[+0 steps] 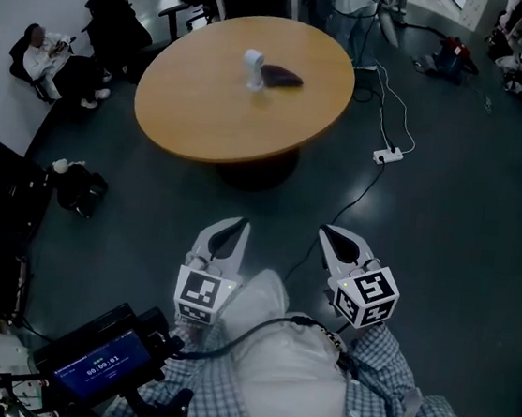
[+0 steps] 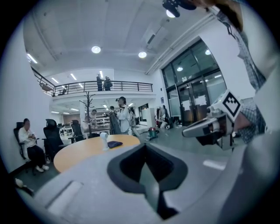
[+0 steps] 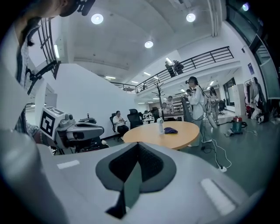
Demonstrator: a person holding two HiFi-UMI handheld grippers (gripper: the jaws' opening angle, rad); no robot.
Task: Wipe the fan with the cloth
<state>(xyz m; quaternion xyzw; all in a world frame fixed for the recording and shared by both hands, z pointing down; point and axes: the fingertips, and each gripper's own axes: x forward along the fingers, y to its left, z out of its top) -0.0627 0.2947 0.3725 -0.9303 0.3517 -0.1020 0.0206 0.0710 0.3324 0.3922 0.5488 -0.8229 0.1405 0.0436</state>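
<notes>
A small white fan (image 1: 252,68) stands upright near the middle of a round wooden table (image 1: 197,110). A dark cloth (image 1: 282,77) lies just to its right, touching or nearly touching it. Both grippers are held low, well short of the table, over the dark floor. My left gripper (image 1: 232,229) is shut and empty; my right gripper (image 1: 335,235) is shut and empty too. The left gripper view has the fan (image 2: 103,141) and cloth (image 2: 115,144) far off, and the right gripper (image 2: 205,127) at its right. In the right gripper view the fan (image 3: 160,125) and cloth (image 3: 170,130) also sit far off.
A white power strip (image 1: 387,155) with cables lies on the floor right of the table. A seated person (image 1: 46,52) and office chairs (image 1: 114,20) are at the far left. A dark bag (image 1: 77,186) sits on the floor left. A person (image 3: 195,105) stands behind the table.
</notes>
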